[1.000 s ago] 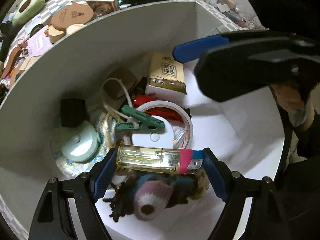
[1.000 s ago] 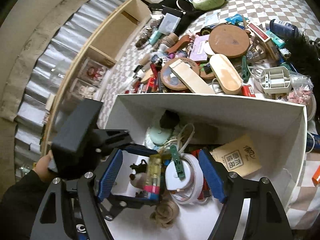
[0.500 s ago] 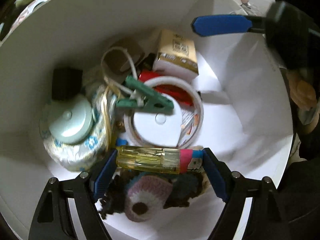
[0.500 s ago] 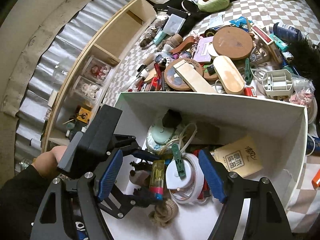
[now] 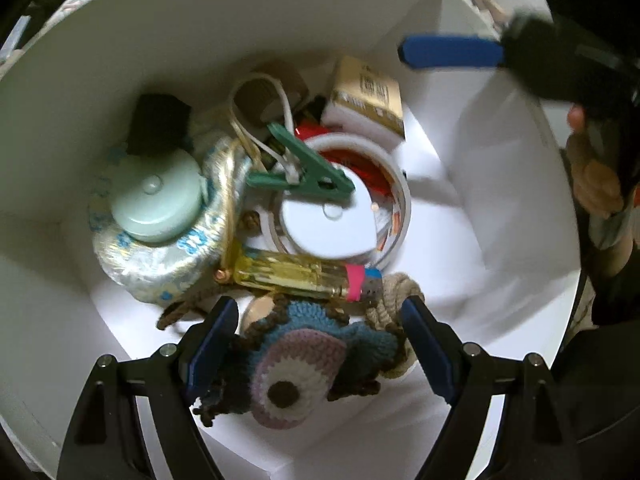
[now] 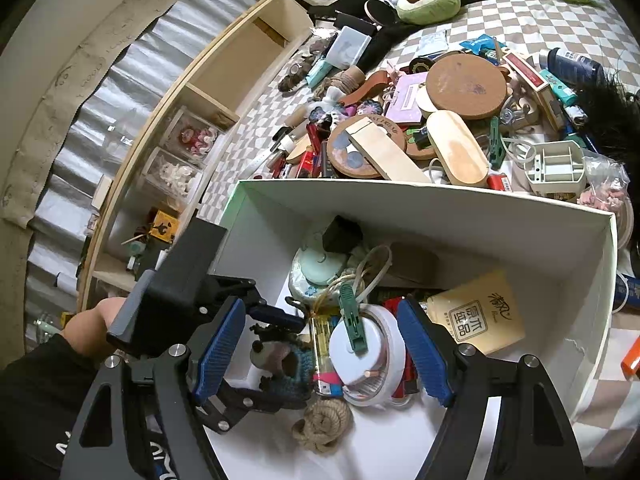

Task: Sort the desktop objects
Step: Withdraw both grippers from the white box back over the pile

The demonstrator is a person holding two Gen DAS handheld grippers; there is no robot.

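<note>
The white box (image 6: 472, 216) is holding a yellow lighter (image 5: 292, 274) beside a crocheted toy (image 5: 304, 356); both the left gripper (image 5: 320, 332) and right gripper (image 6: 320, 352) are gaping empty; only the right wrist view is showing the table clutter (image 6: 440, 112).

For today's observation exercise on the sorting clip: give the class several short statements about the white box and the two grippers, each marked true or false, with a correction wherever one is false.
1. The yellow lighter lies inside the white box. True.
2. The left gripper is clamped on the lighter. False: its jaws stand open, and the lighter lies beyond the fingertips.
3. A green clothespin rests on the roll of white tape. True.
4. The right gripper carries a wooden disc. False: its jaws are open with nothing between them, above the box.
5. The crocheted toy lies on the checkered cloth outside the box. False: it is in the box, beside the lighter.
</note>
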